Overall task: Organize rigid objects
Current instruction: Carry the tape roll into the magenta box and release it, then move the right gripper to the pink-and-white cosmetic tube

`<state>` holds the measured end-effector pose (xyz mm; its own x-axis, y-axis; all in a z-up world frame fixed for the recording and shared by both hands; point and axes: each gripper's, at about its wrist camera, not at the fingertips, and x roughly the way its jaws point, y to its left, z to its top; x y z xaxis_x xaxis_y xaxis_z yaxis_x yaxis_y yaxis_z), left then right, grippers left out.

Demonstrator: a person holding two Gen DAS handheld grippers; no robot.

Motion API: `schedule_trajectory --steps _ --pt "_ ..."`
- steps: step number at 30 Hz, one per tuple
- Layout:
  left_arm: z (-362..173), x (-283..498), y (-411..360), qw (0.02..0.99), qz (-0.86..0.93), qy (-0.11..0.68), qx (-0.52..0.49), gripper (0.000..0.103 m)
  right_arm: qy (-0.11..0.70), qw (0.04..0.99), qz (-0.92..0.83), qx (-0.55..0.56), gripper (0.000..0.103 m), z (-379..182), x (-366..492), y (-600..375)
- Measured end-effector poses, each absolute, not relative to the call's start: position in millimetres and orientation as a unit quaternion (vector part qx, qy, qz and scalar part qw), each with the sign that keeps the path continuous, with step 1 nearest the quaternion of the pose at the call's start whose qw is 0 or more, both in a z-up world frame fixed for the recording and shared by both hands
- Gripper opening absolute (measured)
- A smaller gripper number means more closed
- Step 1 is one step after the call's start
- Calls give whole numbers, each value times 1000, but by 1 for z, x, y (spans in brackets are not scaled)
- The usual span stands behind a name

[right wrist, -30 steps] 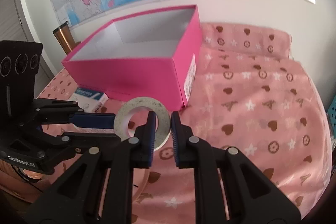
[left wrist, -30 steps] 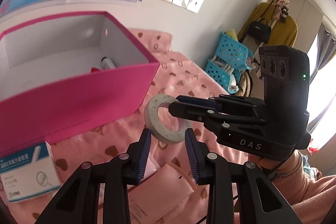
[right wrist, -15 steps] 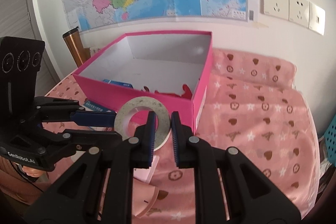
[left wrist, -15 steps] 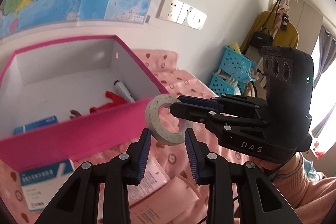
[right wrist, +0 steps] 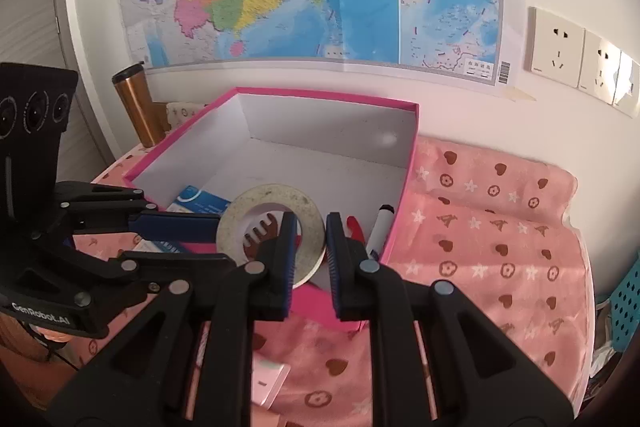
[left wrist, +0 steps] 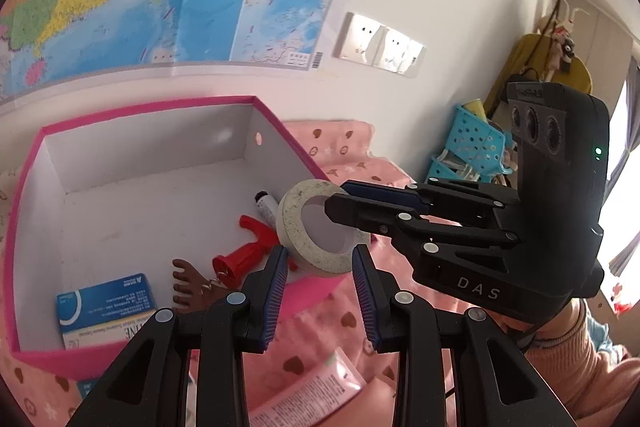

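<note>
A grey-white tape roll (left wrist: 296,227) (right wrist: 240,211) hangs in the air over the near right corner of an open pink box (left wrist: 140,109) (right wrist: 320,95). My right gripper (right wrist: 312,239) (left wrist: 336,197) is shut on the roll's wall, one finger through the hole and one outside. My left gripper (left wrist: 320,259) (right wrist: 224,245) pinches the roll's lower rim between its blue pads. Inside the box lie a red spray trigger (left wrist: 248,247), a marker (left wrist: 266,205) (right wrist: 378,227), a brown comb-like piece (left wrist: 192,283) and a blue-and-white carton (left wrist: 108,307) (right wrist: 200,203).
The box stands on a pink patterned cloth (right wrist: 500,227) against a wall with a map. A pink tube (left wrist: 312,391) and a pink packet (right wrist: 268,375) lie in front of it. A copper tumbler (right wrist: 136,107) stands at the back left, blue baskets (left wrist: 472,151) at the right. A pink sleeve (left wrist: 580,359) is behind the right gripper.
Both grippers have risen together with the tape roll and come closer to the box. The box's inside and its contents now show below the roll.
</note>
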<state>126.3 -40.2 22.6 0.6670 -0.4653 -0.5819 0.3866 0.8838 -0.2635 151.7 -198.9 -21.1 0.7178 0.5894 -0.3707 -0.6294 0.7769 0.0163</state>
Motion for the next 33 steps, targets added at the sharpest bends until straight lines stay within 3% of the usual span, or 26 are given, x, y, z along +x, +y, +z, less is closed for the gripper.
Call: schedule_trajectory --steps 20,33 --pt "2 164 -37 895 -217 384 -71 33 237 921 301 -70 17 -35 193 -179" --pt "13 136 -27 913 -206 346 -64 36 215 928 302 -45 20 -34 171 -200"
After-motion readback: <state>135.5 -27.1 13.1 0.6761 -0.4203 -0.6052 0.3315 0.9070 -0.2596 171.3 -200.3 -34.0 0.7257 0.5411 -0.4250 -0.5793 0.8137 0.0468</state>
